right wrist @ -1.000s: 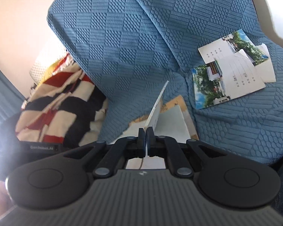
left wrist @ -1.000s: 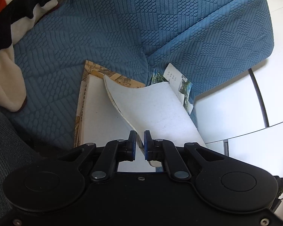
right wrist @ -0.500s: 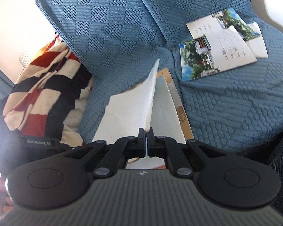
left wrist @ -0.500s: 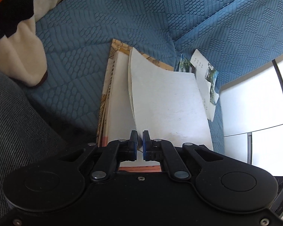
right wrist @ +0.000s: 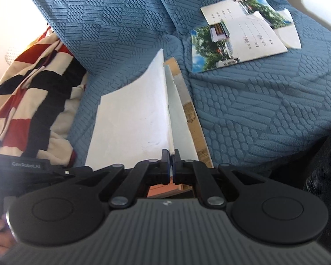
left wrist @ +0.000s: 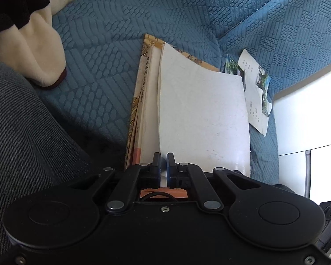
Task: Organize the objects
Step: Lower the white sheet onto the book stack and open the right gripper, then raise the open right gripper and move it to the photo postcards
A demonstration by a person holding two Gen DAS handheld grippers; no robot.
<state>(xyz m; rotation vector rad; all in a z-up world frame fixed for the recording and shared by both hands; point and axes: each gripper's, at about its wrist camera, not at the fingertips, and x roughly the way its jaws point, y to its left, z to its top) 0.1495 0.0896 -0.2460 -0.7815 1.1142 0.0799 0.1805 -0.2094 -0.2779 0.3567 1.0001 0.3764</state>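
Observation:
A white sheet of paper (left wrist: 205,119) is held over an open book (left wrist: 146,101) with a tan patterned cover on the blue sofa seat. My left gripper (left wrist: 163,163) is shut on the sheet's near edge at its left corner. My right gripper (right wrist: 171,156) is shut on the same white sheet (right wrist: 134,121) at its other near corner. The sheet curves down over the book (right wrist: 188,114), its far part resting on the pages.
Several photo cards (right wrist: 242,33) lie overlapped on the blue sofa cushion (right wrist: 264,101) to the right of the book; they also show in the left wrist view (left wrist: 253,88). A red, black and cream blanket (right wrist: 28,84) lies at the left. Dark grey fabric (left wrist: 22,132) is near left.
Both grippers have lowered the white sheet, which stood nearly upright, so it now lies much flatter over the book. Both stay shut on it.

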